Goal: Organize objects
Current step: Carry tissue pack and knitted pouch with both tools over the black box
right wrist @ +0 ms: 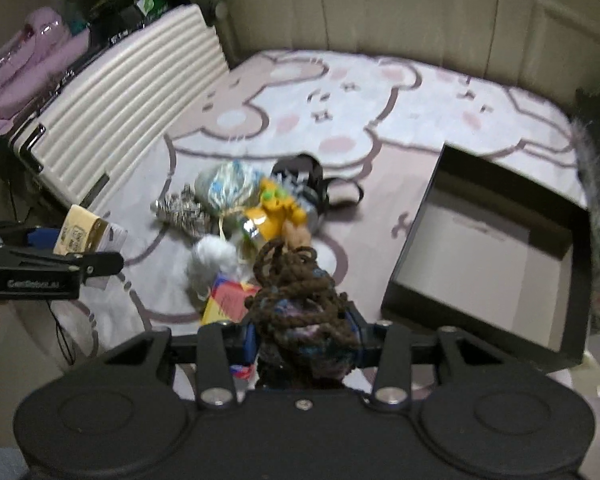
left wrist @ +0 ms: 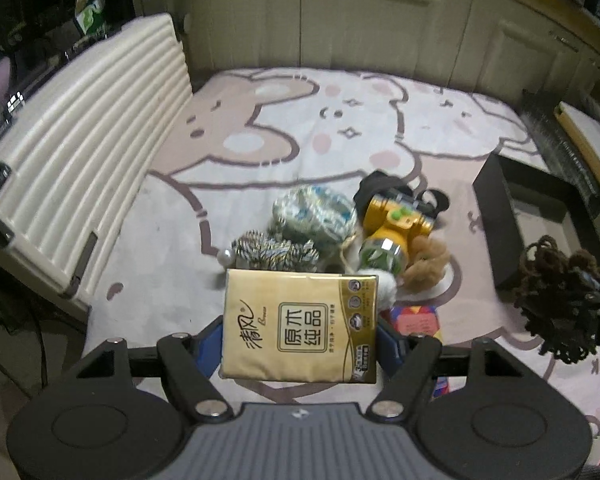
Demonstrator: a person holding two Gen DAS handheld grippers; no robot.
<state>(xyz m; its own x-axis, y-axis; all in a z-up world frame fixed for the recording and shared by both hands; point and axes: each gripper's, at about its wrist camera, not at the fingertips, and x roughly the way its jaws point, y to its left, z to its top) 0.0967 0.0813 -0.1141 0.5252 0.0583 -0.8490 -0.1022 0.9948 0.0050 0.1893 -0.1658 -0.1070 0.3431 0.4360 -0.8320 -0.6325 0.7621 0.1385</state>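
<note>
Left gripper clamps tissue pack, long axis crosswise.

Left hand-held gripper held level, its blue fingers closed on a tissue pack. Right hand-held gripper held level, its blue fingers clamped around a yarn bundle

Left claw grips gold tissue pack (above clutter).

Bare rug lies open behind the object pile, between suitcase and black box.
</note>
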